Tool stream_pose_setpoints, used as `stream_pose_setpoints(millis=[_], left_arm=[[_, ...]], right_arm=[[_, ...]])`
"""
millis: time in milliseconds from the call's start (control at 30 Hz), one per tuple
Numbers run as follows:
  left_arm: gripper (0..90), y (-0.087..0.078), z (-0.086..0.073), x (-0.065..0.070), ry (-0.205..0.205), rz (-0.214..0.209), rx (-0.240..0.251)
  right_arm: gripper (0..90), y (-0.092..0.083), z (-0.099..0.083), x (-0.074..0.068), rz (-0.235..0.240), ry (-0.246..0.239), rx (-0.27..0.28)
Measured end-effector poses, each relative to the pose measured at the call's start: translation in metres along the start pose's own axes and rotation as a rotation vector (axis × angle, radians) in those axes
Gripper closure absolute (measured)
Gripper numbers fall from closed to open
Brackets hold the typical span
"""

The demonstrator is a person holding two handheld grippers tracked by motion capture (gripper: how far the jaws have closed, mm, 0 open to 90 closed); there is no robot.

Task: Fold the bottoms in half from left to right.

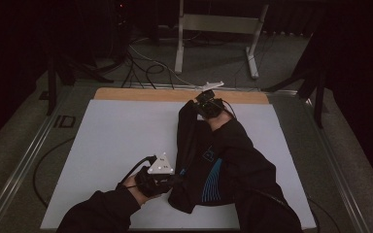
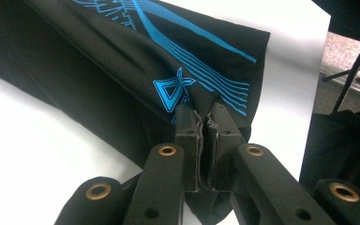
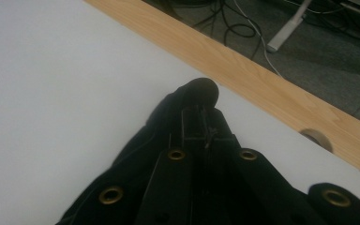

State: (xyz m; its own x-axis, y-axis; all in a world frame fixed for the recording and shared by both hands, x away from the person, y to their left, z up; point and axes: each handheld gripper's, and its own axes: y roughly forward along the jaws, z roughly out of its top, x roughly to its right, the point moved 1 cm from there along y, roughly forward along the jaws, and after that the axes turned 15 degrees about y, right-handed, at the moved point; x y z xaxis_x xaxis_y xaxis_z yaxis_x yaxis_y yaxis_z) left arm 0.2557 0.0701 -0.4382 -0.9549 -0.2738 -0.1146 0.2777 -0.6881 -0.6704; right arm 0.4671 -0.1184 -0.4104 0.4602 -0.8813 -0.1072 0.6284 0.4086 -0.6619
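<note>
A black garment [image 1: 213, 165] with bright blue line printing lies crumpled on the white worktop [image 1: 116, 141], stretching from near the front edge, right of the middle, up toward the far edge. Its blue pattern and a small blue emblem show on the lower part of the fabric.

The left tongs [image 1: 175, 178] sit near the front edge, at the garment's lower left side, held by a hand in a black sleeve. In the left gripper view the left tongs [image 2: 205, 123] are pressed together on a fold of the printed cloth, pinching it just below the emblem.

The right tongs [image 1: 197, 103] are close to the far edge, at the garment's top end. In the right gripper view the right tongs [image 3: 200, 115] are closed on a bunched tip of black fabric, lifted slightly off the white surface.

Beyond the white surface runs a strip of bare wood [image 1: 175, 95] along the far edge, and past that a dim floor with cables [image 1: 145, 68] and a metal stand [image 1: 218, 29].
</note>
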Motion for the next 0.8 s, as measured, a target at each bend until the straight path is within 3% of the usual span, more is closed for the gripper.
stream_pose_setpoints(millis=[367,800], left_arm=[[85.1,0.011,0.019,0.000,0.040,-0.016,-0.003],[85.0,0.031,0.036,0.002,0.055,-0.049,0.011]], right_arm=[[90.0,-0.016,-0.003,0.025,-0.028,0.016,0.016],[90.0,-0.034,-0.009,0.051,-0.059,0.043,0.028]])
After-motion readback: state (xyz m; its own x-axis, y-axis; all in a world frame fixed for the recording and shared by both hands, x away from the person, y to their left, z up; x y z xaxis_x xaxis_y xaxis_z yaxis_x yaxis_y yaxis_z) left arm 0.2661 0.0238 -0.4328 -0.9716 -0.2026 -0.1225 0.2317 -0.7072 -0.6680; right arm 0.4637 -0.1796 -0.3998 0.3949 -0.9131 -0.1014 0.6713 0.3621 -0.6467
